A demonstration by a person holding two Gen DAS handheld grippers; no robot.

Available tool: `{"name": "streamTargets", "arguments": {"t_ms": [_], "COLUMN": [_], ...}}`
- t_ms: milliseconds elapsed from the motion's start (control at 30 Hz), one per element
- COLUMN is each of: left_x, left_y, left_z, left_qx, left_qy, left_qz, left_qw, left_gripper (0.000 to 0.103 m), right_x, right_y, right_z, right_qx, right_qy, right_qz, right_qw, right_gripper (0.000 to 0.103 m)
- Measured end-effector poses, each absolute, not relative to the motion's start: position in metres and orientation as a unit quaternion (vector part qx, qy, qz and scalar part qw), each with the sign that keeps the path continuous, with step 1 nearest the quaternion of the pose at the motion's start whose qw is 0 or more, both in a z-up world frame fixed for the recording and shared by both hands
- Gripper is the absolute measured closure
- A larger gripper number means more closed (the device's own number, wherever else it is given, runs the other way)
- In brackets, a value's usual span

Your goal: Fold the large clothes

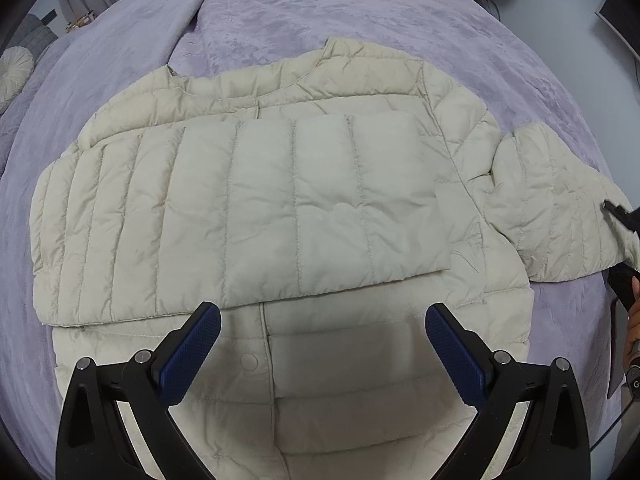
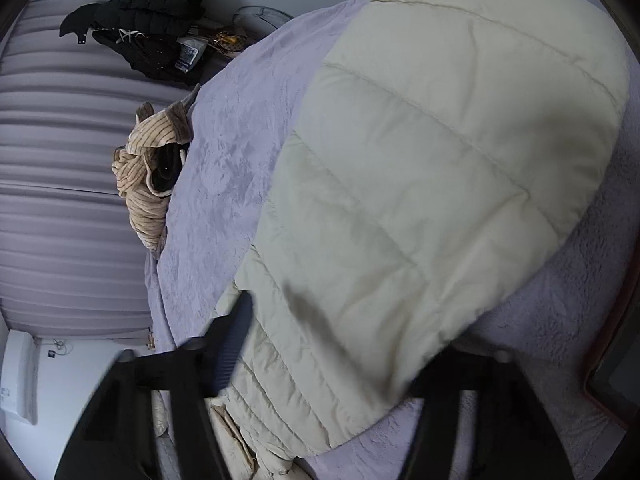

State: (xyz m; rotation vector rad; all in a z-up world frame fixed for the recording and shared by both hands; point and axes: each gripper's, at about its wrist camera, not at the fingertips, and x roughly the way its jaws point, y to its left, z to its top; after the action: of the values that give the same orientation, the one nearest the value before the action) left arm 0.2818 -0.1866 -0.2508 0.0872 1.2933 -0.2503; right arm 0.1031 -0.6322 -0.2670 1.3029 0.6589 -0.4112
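A cream puffer jacket (image 1: pixel 280 208) lies spread on the lavender bed (image 1: pixel 320 12), one sleeve (image 1: pixel 240 216) folded across its chest. The left gripper (image 1: pixel 322 324) hovers over the hem, jaws wide apart. The right gripper (image 2: pixel 336 344) grips the other sleeve (image 2: pixel 420 200) (view blurred).

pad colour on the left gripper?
Dark blue textured pads on black arms of the left gripper; clearest in left wrist view.

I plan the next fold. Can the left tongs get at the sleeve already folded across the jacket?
Probably yes. The left tongs stand open above the jacket, with the folded sleeve lying flat just ahead of the pads. Nothing lies between them.
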Motion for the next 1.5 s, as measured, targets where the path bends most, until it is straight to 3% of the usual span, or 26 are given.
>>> {"name": "streamTargets", "arguments": {"t_ms": [33,400,733,1000,1100,1167,1200,1233,1500], "left_x": [0.282,0.290,0.292,0.290,0.289,0.287,0.286,0.286,0.284], "left_y": [-0.185,-0.141,-0.075,-0.018,-0.006,0.001,0.003,0.006,0.014], "left_z": [-0.252,-0.241,-0.236,-0.242,-0.244,-0.244,-0.244,-0.245,-0.244], "left_qx": [0.041,0.032,0.008,-0.023,-0.026,-0.033,-0.038,-0.041,-0.049], "left_qy": [0.600,0.574,0.561,0.561,0.558,0.558,0.558,0.558,0.552], "left_qz": [-0.115,-0.091,-0.047,-0.004,0.004,0.005,0.005,0.005,0.001], "left_qw": [0.790,0.813,0.827,0.828,0.829,0.829,0.829,0.829,0.833], "left_gripper": [0.000,0.000,0.000,0.000,0.000,0.000,0.000,0.000,0.000], "right_x": [0.104,0.130,0.221,0.263,0.269,0.267,0.264,0.261,0.228], "right_y": [-0.633,-0.592,-0.436,-0.294,-0.278,-0.277,-0.277,-0.278,-0.318], "right_z": [-0.271,-0.226,-0.149,-0.200,-0.231,-0.246,-0.249,-0.249,-0.230], "right_qx": [0.601,0.556,0.319,0.180,0.174,0.184,0.192,0.198,0.275], "right_qy": [0.300,0.287,0.361,0.481,0.519,0.532,0.532,0.529,0.496], "right_qz": [-0.180,-0.107,0.025,0.077,0.051,0.044,0.045,0.044,-0.004], "right_qw": [0.718,0.773,0.876,0.855,0.835,0.825,0.823,0.824,0.823], "right_gripper": [0.092,0.093,0.093,0.093,0.084,0.049,0.020,0.015,0.015]}}
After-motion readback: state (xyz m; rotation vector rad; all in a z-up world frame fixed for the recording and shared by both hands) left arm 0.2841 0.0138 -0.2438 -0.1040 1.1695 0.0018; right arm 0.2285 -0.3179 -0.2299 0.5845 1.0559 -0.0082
